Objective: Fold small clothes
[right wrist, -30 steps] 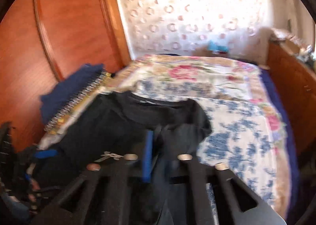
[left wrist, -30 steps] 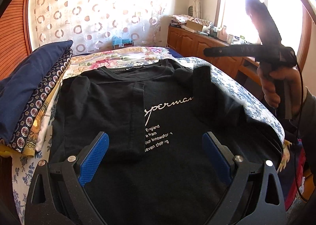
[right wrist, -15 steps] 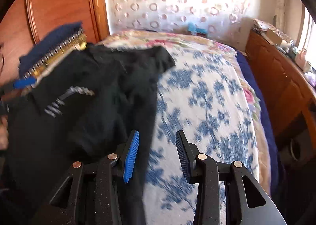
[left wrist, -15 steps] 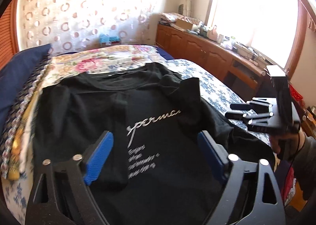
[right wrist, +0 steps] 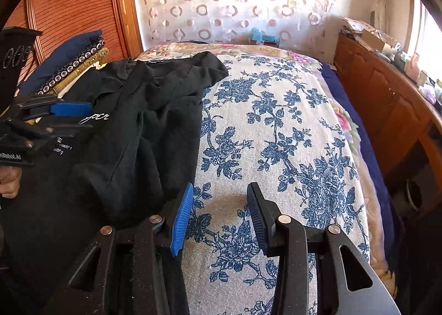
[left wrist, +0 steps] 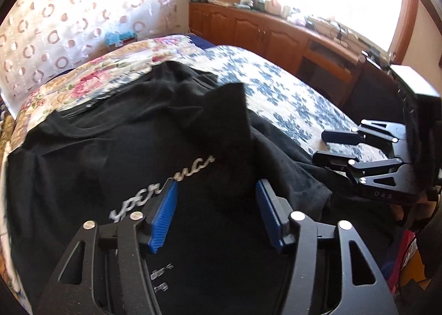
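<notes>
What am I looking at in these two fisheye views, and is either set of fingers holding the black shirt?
No robot here: a person carries a two-finger gripper in each hand, with a camera on each looking along its fingers. In the left view, the left gripper hangs over the black T-shirt with white lettering; its jaws have just been closing, but the pads grip nothing. In the right view, the right gripper stands open over the blue-flowered bedspread, beside the shirt's edge, holding nothing. Folded fabrics are stacked by the wooden headboard.
</notes>
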Action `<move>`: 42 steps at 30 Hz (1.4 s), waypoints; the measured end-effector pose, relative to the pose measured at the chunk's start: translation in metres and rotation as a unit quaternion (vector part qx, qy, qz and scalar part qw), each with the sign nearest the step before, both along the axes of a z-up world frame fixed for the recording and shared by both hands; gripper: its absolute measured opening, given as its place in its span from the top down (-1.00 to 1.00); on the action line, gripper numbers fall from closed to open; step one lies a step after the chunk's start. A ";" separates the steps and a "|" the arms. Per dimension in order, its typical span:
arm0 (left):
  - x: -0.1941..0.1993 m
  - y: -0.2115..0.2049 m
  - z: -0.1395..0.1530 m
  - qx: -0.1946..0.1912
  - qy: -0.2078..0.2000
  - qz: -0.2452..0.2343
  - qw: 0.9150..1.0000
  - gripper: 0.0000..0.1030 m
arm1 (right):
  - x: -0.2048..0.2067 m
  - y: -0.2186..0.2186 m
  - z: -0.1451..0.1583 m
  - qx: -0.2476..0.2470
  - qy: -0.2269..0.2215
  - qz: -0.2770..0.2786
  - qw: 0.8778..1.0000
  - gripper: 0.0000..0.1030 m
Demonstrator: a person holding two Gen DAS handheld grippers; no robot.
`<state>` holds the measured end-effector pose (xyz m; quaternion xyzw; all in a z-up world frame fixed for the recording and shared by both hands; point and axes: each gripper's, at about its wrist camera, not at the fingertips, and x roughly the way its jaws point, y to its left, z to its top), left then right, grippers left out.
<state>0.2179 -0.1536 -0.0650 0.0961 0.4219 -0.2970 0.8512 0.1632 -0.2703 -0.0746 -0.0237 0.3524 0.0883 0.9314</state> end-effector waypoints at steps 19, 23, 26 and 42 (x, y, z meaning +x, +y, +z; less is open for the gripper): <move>-0.067 0.064 0.060 -0.033 -0.073 0.084 0.993 0.67 | 0.001 0.000 -0.002 -0.004 -0.001 0.002 1.000 0.18; -0.065 0.084 0.053 -0.015 -0.068 0.092 0.993 0.33 | 0.001 -0.001 -0.002 -0.003 -0.001 0.002 1.000 0.18; -0.058 0.099 0.047 -0.024 -0.054 0.102 0.993 0.16 | 0.001 -0.001 -0.002 -0.003 -0.001 0.002 1.000 0.18; -0.044 0.161 0.031 -0.027 -0.050 0.148 0.987 -0.52 | 0.002 -0.001 -0.003 -0.004 -0.002 0.003 1.000 0.17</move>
